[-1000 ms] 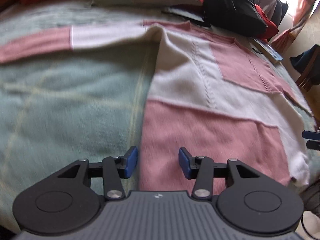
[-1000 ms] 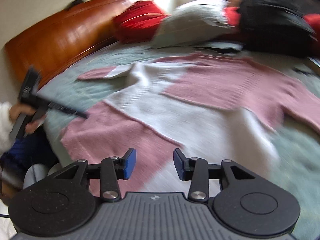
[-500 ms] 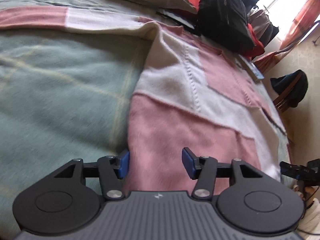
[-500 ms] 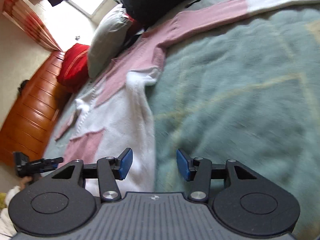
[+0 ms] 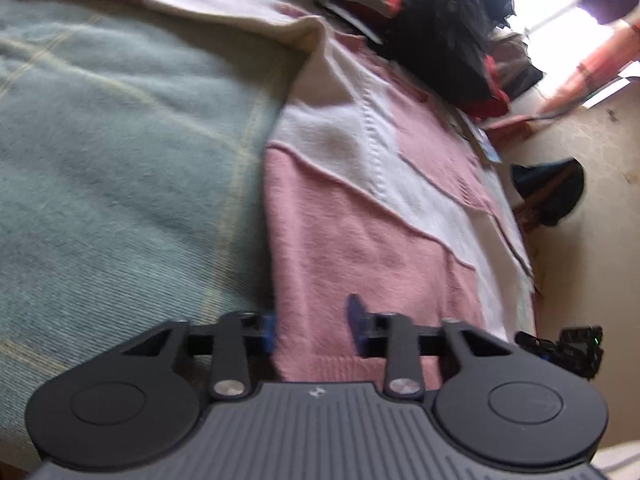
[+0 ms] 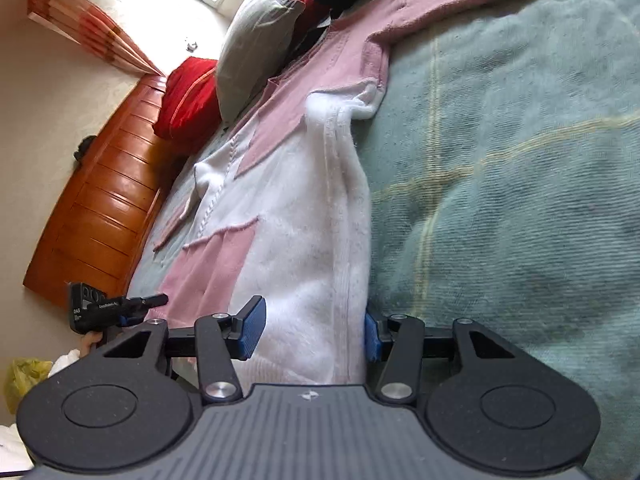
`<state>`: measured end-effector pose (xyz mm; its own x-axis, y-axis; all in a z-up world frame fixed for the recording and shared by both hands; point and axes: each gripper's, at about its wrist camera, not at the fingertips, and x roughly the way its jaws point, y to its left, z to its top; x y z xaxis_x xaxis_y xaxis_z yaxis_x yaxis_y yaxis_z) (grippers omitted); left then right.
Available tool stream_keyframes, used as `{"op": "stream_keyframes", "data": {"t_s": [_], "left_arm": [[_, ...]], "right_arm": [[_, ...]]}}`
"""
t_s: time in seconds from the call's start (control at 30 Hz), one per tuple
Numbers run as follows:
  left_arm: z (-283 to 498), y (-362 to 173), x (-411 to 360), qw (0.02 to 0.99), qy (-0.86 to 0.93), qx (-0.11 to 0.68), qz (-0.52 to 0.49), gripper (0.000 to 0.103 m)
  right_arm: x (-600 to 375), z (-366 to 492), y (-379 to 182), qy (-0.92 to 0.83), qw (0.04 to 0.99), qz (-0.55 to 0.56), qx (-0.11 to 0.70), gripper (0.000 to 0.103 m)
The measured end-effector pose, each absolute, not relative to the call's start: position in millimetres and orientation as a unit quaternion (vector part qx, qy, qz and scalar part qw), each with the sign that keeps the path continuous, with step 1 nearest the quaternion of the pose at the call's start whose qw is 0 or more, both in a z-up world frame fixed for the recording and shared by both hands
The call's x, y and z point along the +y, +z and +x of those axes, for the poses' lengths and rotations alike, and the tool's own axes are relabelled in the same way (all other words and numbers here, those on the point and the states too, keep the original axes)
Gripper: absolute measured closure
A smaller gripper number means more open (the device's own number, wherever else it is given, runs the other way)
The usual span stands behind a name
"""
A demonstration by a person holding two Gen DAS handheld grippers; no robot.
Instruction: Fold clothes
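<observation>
A pink and white knit sweater (image 5: 360,208) lies spread flat on a green bedspread (image 5: 120,160). My left gripper (image 5: 314,330) is open, its jaws on either side of the pink hem corner at the sweater's left edge. In the right wrist view the sweater (image 6: 288,232) shows its white side. My right gripper (image 6: 312,330) is open, its jaws astride the white hem corner at the sweater's right edge. The left gripper (image 6: 120,308) also shows far left in the right wrist view, and the right gripper (image 5: 560,348) shows at the far right of the left wrist view.
Pillows (image 6: 256,36), a red cushion (image 6: 188,96) and a black bag (image 5: 436,32) lie at the head of the bed. A wooden bed board (image 6: 96,208) runs along one side. A chair with dark clothing (image 5: 548,192) stands on the floor beside the bed.
Both grippers have come down to the sweater's bottom hem, one at each corner, and now straddle the cloth with open jaws. The sweater itself has not moved.
</observation>
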<state>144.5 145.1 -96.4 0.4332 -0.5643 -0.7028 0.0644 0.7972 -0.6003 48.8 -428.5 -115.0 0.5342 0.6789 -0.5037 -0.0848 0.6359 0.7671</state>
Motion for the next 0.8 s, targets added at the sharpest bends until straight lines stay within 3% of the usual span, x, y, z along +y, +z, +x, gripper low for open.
{"op": "stream_keyframes", "data": {"t_s": [0.03, 0.1, 0.47, 0.8], "left_arm": [[145.4, -96.0, 142.1, 0.812, -0.187, 0.495, -0.245, 0.094], [145.2, -92.7, 136.9, 0.821, -0.174, 0.492, -0.231, 0.096], [104.8, -26.4, 131.3, 0.866, -0.186, 0.431, -0.173, 0.099], [81.6, -36.4, 145.9, 0.862, -0.151, 0.466, -0.133, 0.098]], "right_arm": [[-427.4, 52.0, -116.7, 0.236, 0.801, 0.359, 0.418, 0.072], [-423.6, 53.1, -113.5, 0.227, 0.807, 0.348, 0.42, 0.09], [-404.8, 26.8, -49.6, 0.245, 0.85, 0.27, 0.38, 0.093], [-402.0, 20.3, -33.9, 0.218, 0.863, 0.229, 0.393, 0.093]]}}
